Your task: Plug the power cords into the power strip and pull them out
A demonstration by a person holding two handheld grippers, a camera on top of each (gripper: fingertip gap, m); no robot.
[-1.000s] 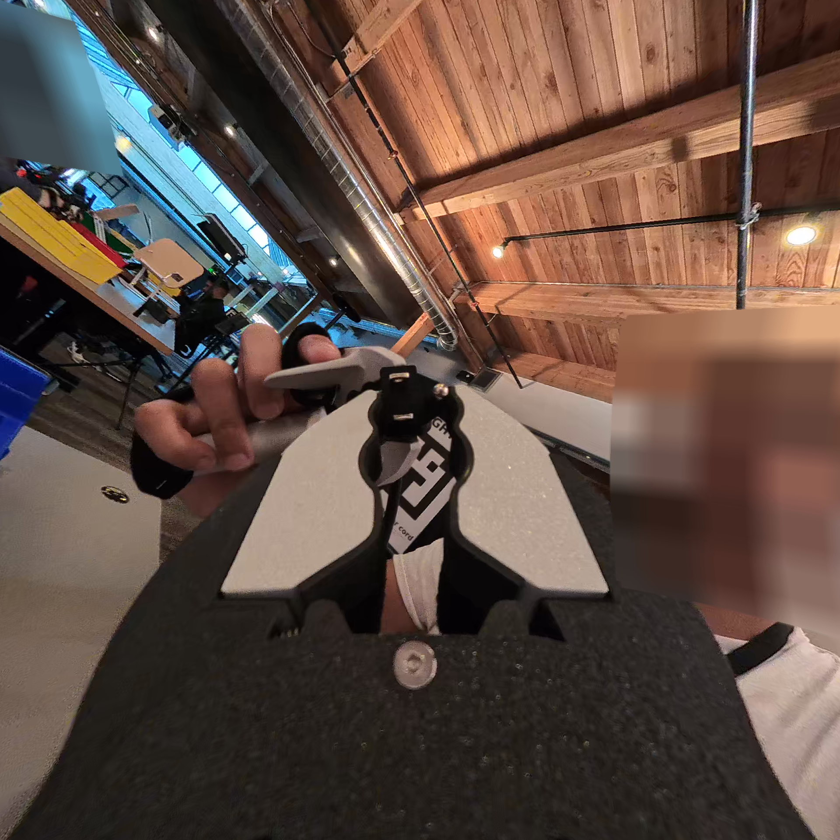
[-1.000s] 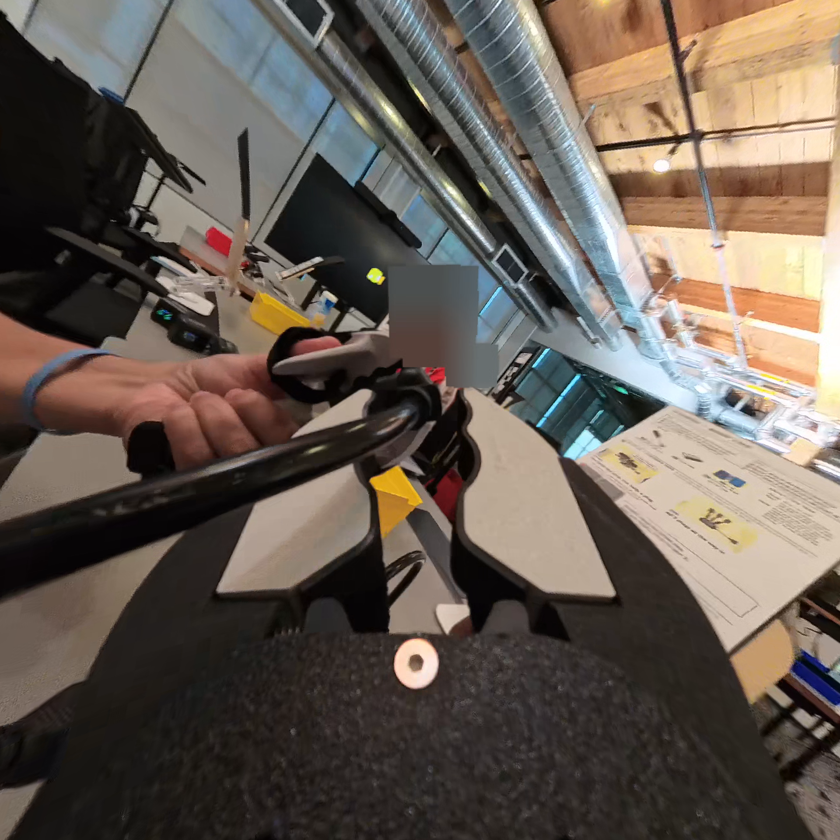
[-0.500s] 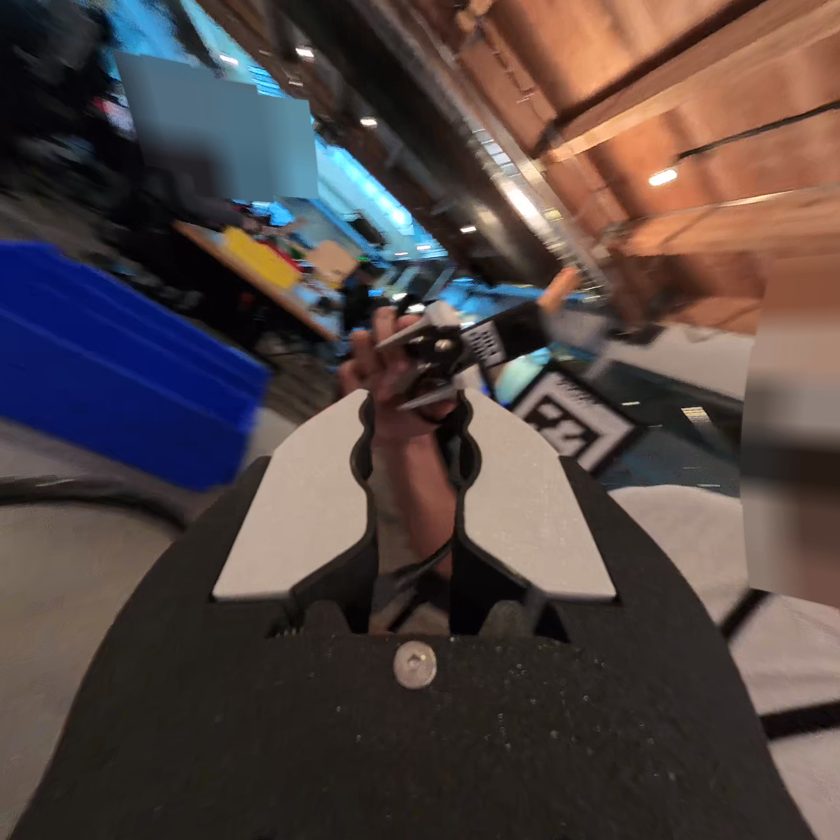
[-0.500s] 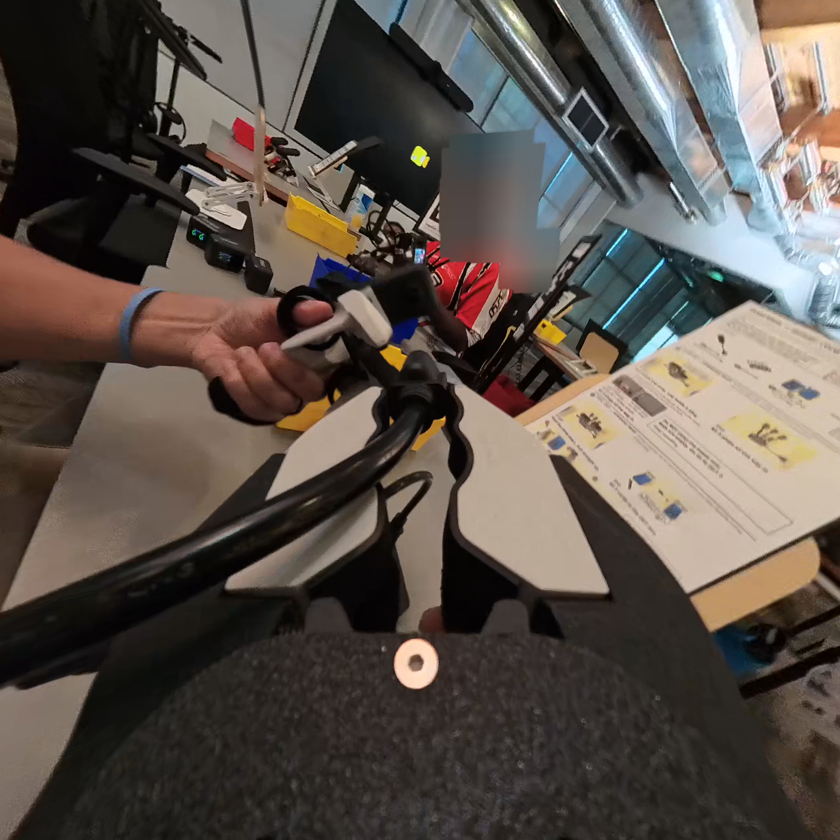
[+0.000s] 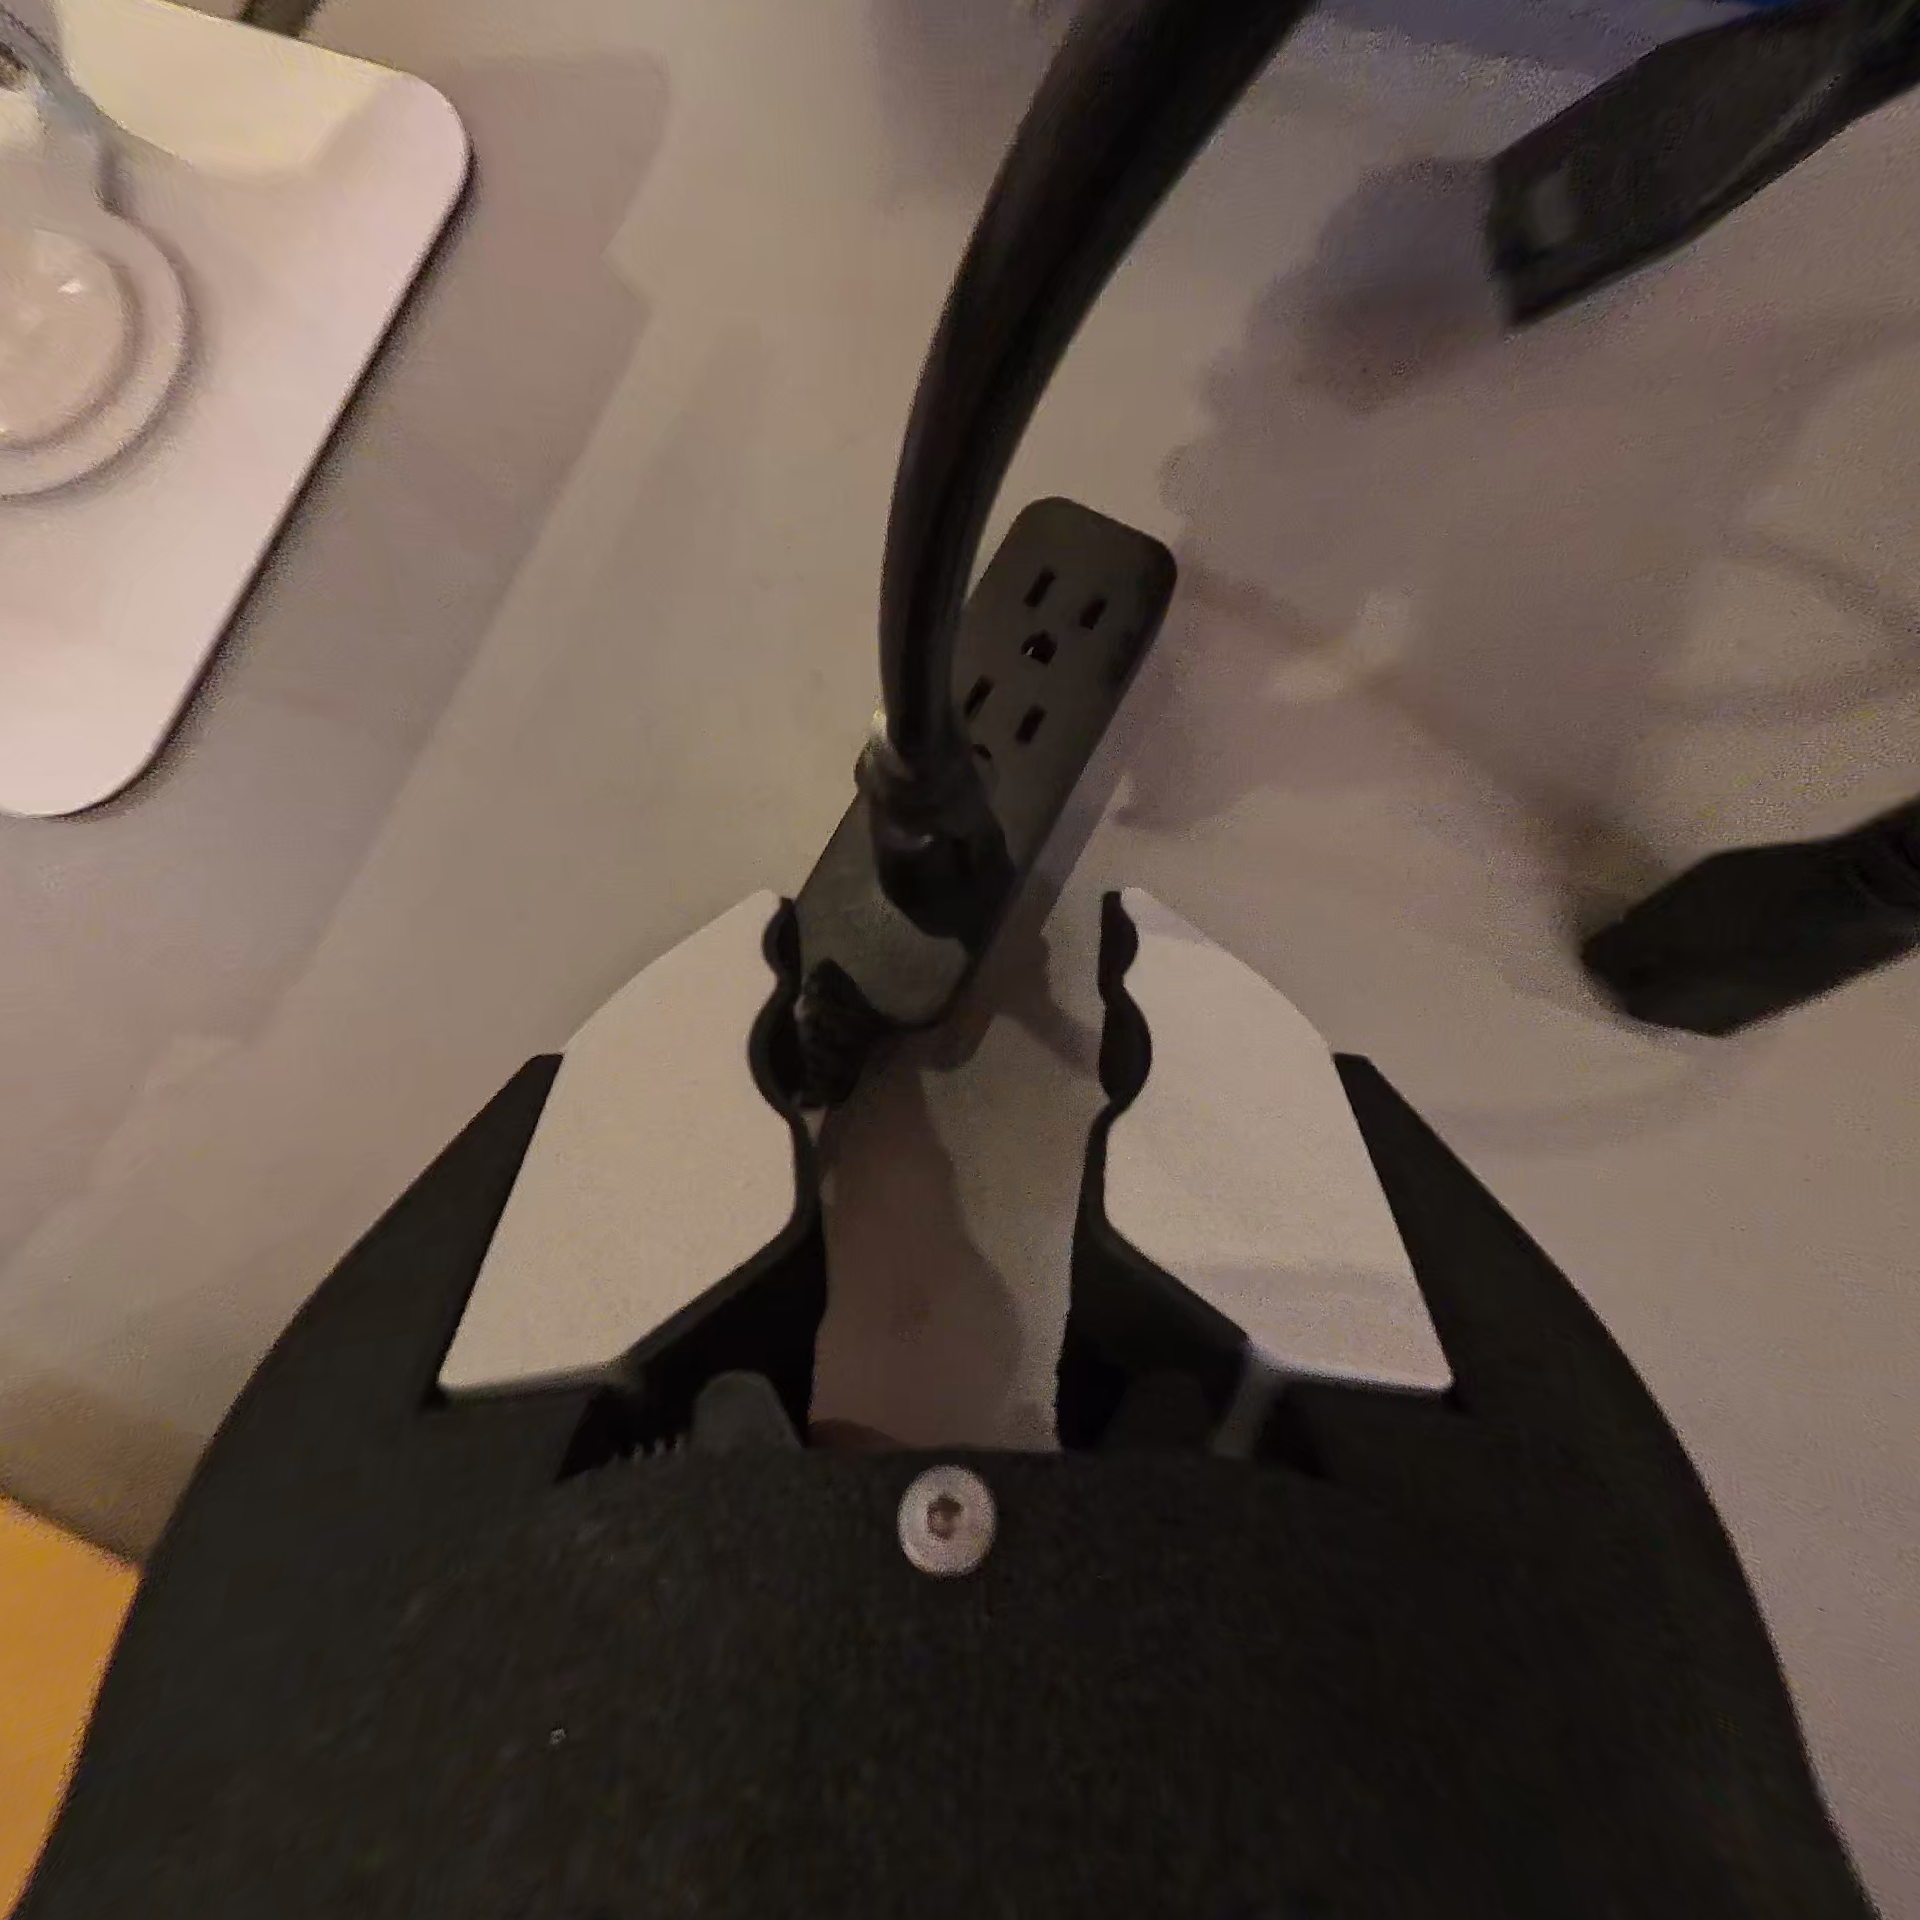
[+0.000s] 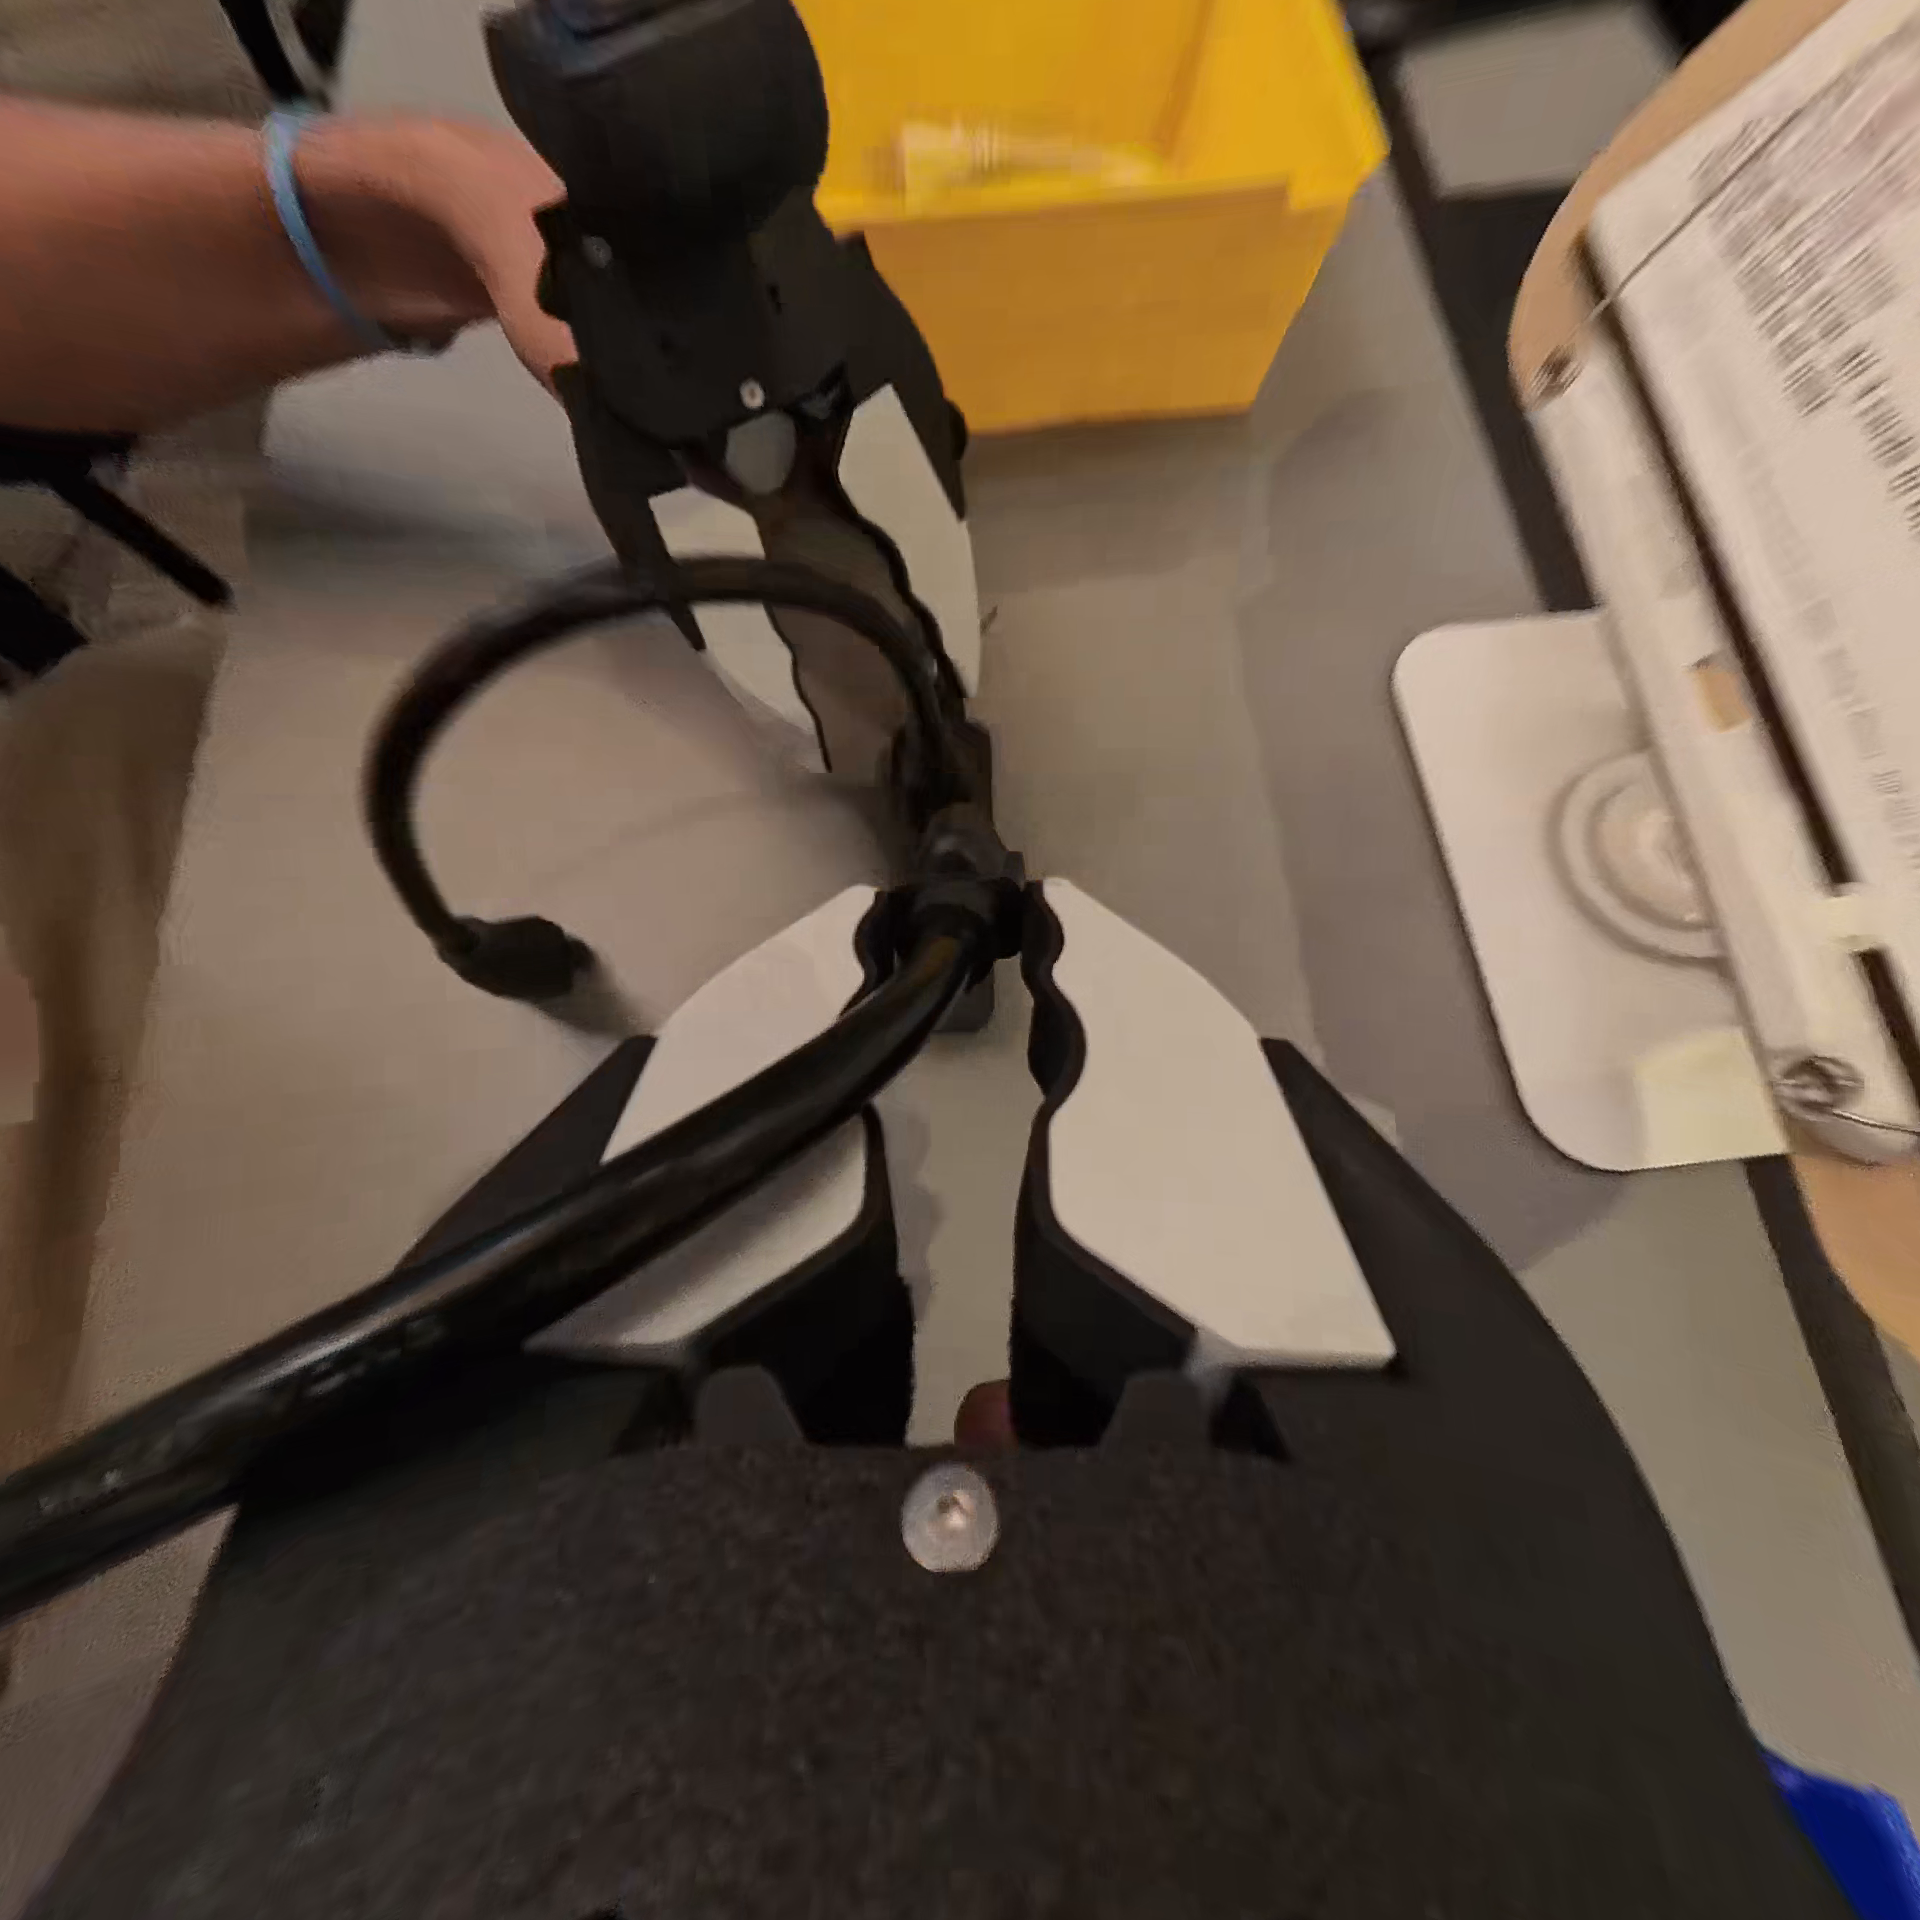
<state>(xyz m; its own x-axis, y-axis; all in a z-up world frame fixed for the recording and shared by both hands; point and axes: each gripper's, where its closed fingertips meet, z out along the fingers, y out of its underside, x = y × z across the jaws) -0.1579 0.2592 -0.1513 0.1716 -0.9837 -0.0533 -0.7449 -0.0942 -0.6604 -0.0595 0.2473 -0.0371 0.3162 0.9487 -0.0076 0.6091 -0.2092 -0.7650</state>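
In the left wrist view a black power strip (image 5: 1049,675) lies on the grey table. A black plug (image 5: 925,821) sits in its near sockets, and its thick cord (image 5: 997,312) arcs up and away. My left gripper (image 5: 945,914) is open and empty, with its fingers on either side of the strip's near end. In the right wrist view my right gripper (image 6: 961,904) is shut on a thick black power cord (image 6: 727,1122) at its plug end. The cord trails back over the left finger. The left gripper (image 6: 831,665) points down just beyond. A second cord (image 6: 416,727) loops on the table.
A yellow bin (image 6: 1091,260) stands behind the left gripper, which a hand (image 6: 416,239) with a blue wristband holds. A white stand base (image 6: 1538,883) with a paper board (image 6: 1766,416) is at the right; the base also shows in the left wrist view (image 5: 208,364). Two dark blurred shapes (image 5: 1766,935) lie right of the strip. About 15 centimetres separates my left fingertips from my right.
Both grippers swung from pointing up at the room down to the table. The left gripper no longer holds the two-prong plug and has opened. The right gripper kept its cord.
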